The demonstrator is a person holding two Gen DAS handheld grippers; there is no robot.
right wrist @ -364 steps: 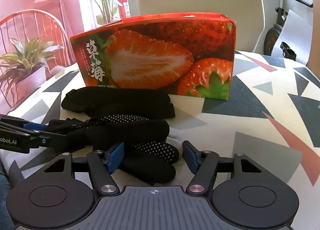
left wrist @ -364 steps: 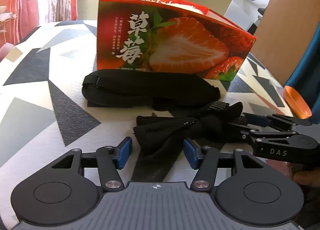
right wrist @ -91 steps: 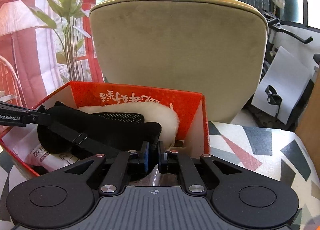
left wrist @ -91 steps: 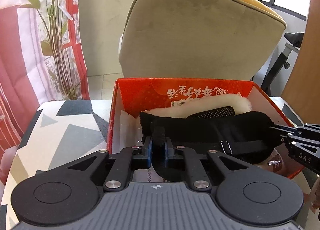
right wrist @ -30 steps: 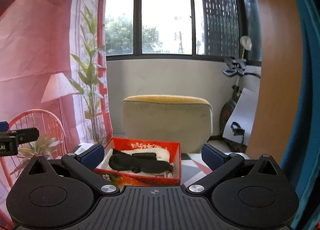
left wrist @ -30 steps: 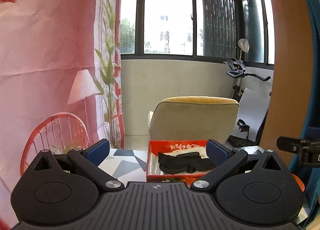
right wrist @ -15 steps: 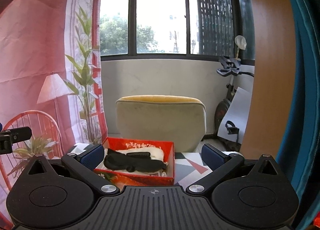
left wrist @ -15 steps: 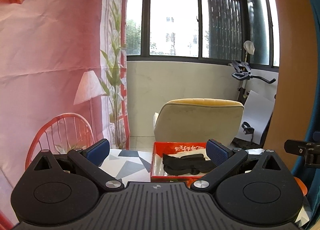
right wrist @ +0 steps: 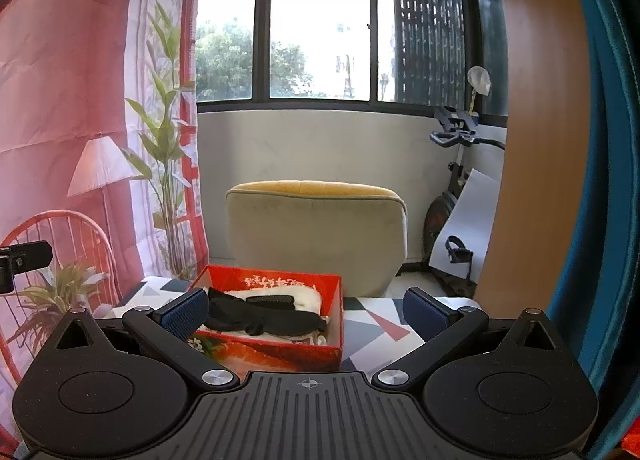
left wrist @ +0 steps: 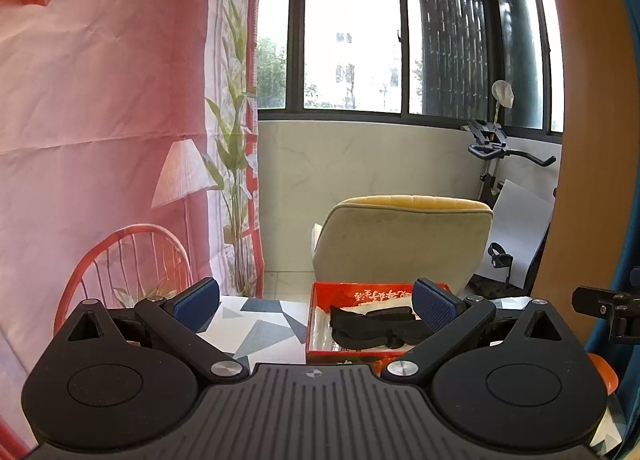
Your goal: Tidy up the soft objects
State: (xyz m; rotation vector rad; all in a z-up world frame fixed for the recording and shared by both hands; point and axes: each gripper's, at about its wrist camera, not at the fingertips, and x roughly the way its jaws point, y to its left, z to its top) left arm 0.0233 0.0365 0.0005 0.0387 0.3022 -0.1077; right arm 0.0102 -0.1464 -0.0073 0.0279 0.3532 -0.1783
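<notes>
Two soft things at least are lying inside the open red cardboard box with the strawberry print (right wrist: 280,352): a black fabric strap-like band (right wrist: 276,320) is stretching across the top, and a white fleecy piece (right wrist: 308,298) is sitting beneath it, with a black dotted patch showing on top that is too small to identify. The box is resting on the white surface with grey and red triangles (right wrist: 372,334), in front of a beige padded chair with a yellow top (right wrist: 320,228). As far as both views are showing, no loose soft item is lying on the visible part of the surface, so the sorting is looking finished or nearly so; whatever is sitting close under the grippers is hidden by their bodies, and I cannot rule out a leftover there.

The left gripper (left wrist: 316,302) is hanging well back from the box with its blue-padded fingers (left wrist: 198,298) spread wide, grasping nothing and touching nothing. The right gripper (right wrist: 306,310) is likewise standing fully released, its pads wide apart and bare, with the box merely appearing between them in the distance. Each gripper's tip is peeking into the edge of the other's view.
</notes>
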